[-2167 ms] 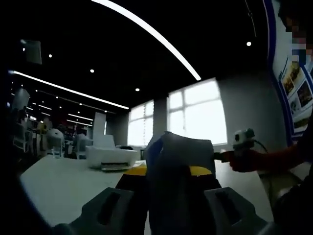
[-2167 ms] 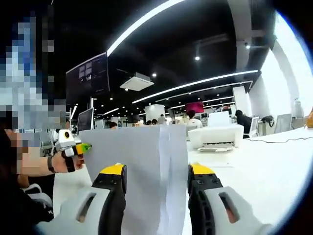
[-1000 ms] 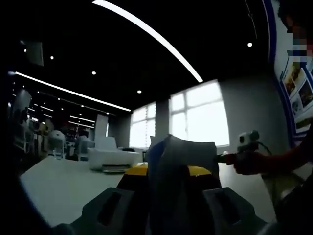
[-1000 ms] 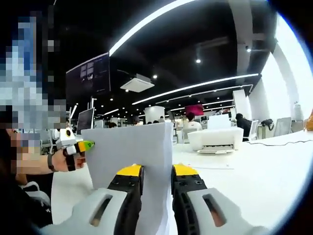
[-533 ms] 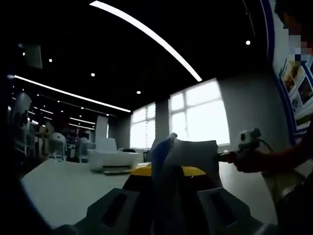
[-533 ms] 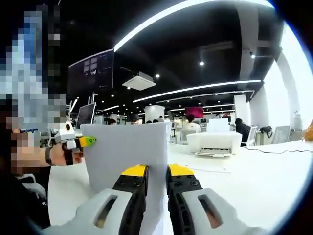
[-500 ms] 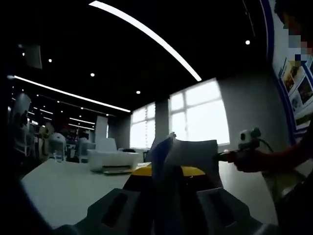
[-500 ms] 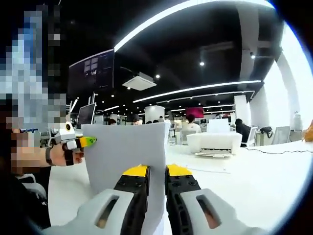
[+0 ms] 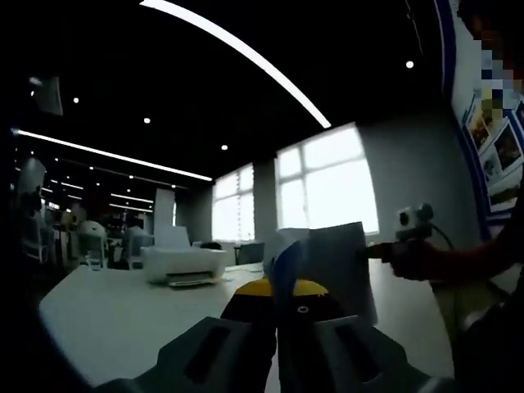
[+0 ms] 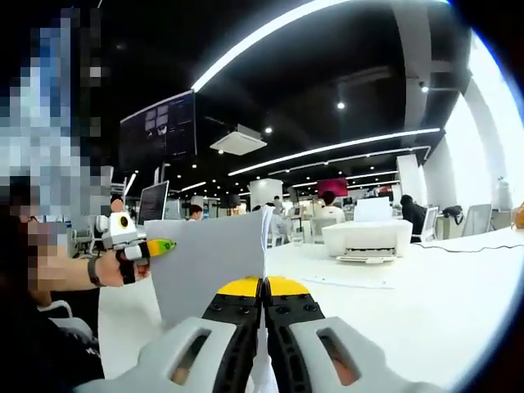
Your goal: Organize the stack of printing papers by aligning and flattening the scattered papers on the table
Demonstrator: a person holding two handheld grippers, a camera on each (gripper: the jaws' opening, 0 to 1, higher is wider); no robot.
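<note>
In the left gripper view, a white printer (image 9: 184, 264) sat at the left middle of the frame on the white bench (image 9: 123, 315), and to its right, at the bottom centre, the left tool (image 9: 277, 296) stood with its yellow-tipped jaws pressed together on the edge of the stack of printing papers (image 9: 323, 262), which rose upright from the jaws toward the middle of the frame, its nearest sheets fanned slightly apart at the top. Farther right, at mid-height, a hand (image 9: 416, 260) held the right tool against the far edge of the stack; its jaws were too small and dim to judge there. In the right gripper view, a hand (image 10: 115, 266) at the left middle carried the left tool (image 10: 161, 245), whose yellow-green tip met the stack's left edge. The stack of printing papers (image 10: 211, 266) stood upright at the lower centre, and the right tool (image 10: 263, 288) at the bottom centre had its jaws closed tight on the stack's lower right corner. To the right of it, the printer (image 10: 366, 238) rested on the bench (image 10: 409, 303), with a loose sheet (image 10: 348, 281) lying flat just in front of it.
</note>
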